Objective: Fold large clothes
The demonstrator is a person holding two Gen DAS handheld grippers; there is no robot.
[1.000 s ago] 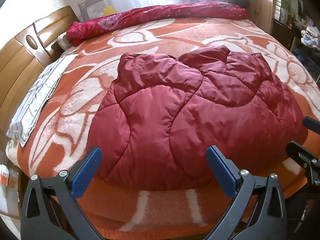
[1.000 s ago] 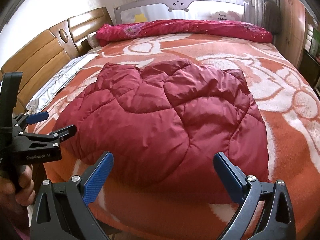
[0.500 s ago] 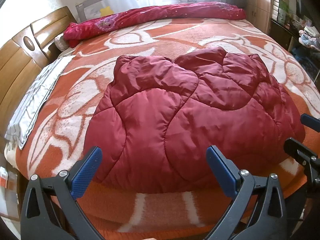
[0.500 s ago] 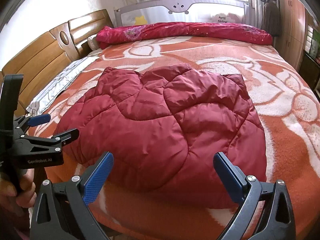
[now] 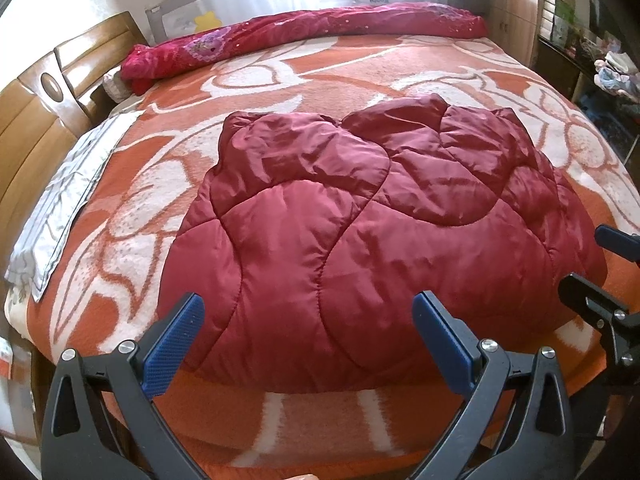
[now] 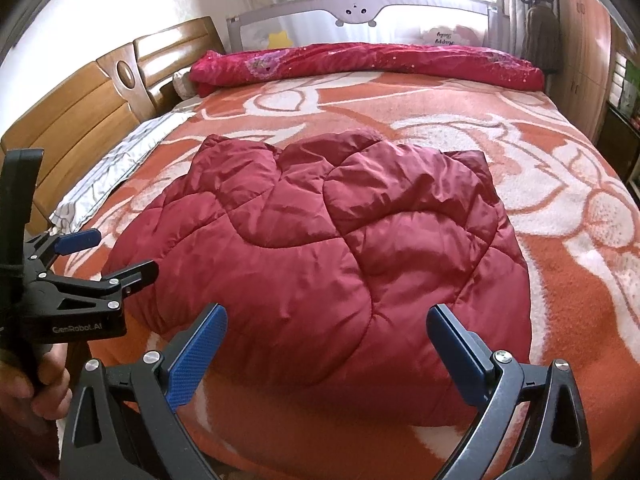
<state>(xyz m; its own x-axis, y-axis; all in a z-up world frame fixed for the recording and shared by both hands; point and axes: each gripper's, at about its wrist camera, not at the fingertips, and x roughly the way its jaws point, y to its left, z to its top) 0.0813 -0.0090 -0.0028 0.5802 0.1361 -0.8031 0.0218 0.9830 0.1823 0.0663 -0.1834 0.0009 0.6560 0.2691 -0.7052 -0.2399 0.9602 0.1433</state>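
Left wrist view: my left jaws (image 5: 308, 340) spread wide, holding nothing | right wrist view: my right jaws (image 6: 326, 350) spread wide, holding nothing | dark red quilted padded garment (image 5: 372, 240) lies folded on orange-and-white patterned blanket (image 5: 328, 80) of bed, just beyond both jaws, untouched

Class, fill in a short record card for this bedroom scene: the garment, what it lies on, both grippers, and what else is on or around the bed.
garment: dark red quilted jacket, lying in a rounded bundle
surface: orange and white patterned blanket covering the bed
left gripper: open, holding nothing, short of the jacket's near edge
right gripper: open, holding nothing, also at the near edge
far side of bed: rolled red floral quilt along a grey bed rail
left of bed: wooden headboard, grey striped sheet
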